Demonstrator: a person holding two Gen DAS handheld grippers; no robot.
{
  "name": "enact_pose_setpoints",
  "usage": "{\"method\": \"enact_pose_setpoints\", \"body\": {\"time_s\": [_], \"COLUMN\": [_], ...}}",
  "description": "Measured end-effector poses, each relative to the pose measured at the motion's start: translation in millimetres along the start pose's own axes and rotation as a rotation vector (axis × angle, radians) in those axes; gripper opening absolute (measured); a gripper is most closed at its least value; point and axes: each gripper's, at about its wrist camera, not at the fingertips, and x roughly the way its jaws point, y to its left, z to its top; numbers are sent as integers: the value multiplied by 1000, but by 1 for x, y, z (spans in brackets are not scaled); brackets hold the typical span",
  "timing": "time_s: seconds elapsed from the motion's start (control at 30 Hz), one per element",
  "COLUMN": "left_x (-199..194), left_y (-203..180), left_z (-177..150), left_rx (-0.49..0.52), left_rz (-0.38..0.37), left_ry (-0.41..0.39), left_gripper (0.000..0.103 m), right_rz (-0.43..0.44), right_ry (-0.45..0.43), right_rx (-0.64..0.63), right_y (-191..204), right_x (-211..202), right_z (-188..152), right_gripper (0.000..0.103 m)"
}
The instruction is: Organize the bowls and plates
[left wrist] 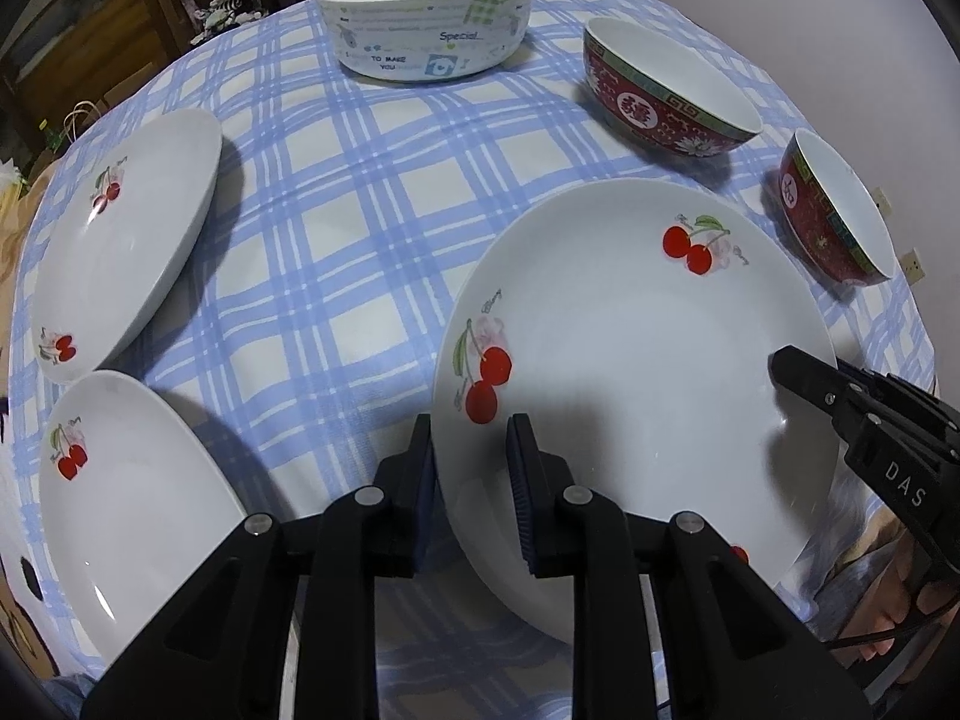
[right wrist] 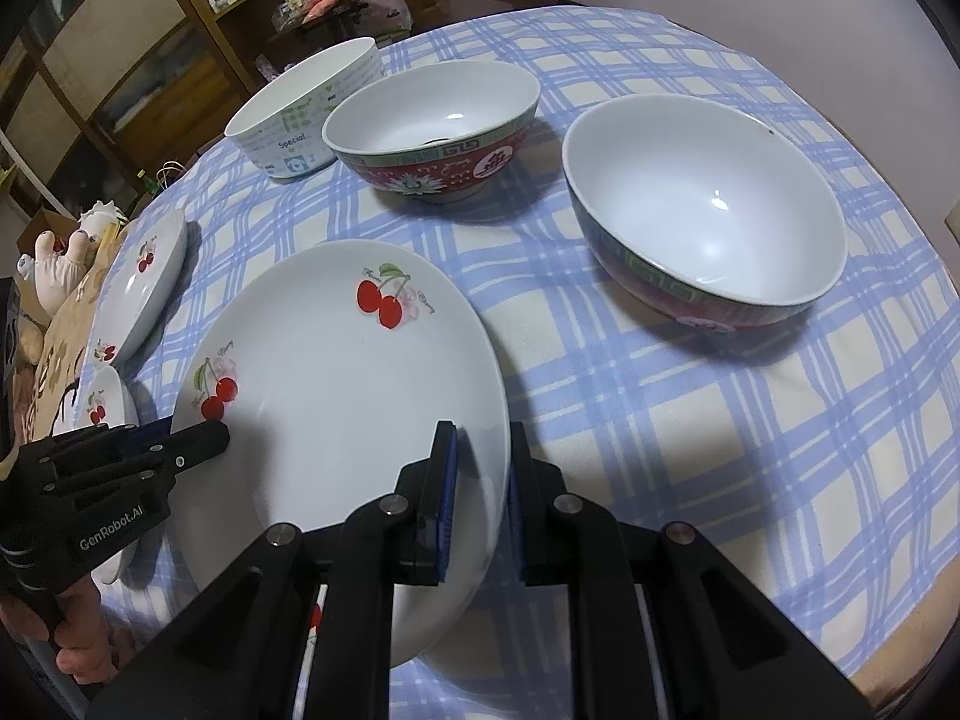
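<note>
A large white cherry plate (left wrist: 630,360) (right wrist: 336,372) sits between both grippers. My left gripper (left wrist: 471,426) straddles its left rim, one pad outside and one on the inner face, both touching. My right gripper (right wrist: 480,429) clamps the opposite rim the same way, and its fingertip shows in the left wrist view too. Two more cherry plates (left wrist: 126,228) (left wrist: 138,510) lie to the left. Two red patterned bowls (right wrist: 432,120) (right wrist: 702,198) and a white printed bowl (right wrist: 306,114) stand upright further back.
The round table carries a blue-checked cloth (left wrist: 336,252); its edge curves close behind the bowls. A wooden shelf unit (right wrist: 198,30) stands beyond the table. A soft toy (right wrist: 60,264) lies off the left side. A hand (right wrist: 78,630) holds the left gripper's grip.
</note>
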Motion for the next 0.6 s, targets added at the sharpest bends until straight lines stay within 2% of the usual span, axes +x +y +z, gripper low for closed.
{"method": "enact_pose_setpoints", "body": {"time_s": [0.37,0.6], "left_x": [-3,-17], "left_y": [-1,16], "left_z": [-2,-9], "left_rx": [23,-20], "left_rz": [26,33], "left_ry": [5,-2], "left_gripper": [25,35], "right_rz": [-25,-43], "right_ry": [-21,-61], "right_rx": [-16,-27], "right_y": [4,6], "right_x": [-5,-17], "right_z": [-1,-1], "right_gripper": [17,19]}}
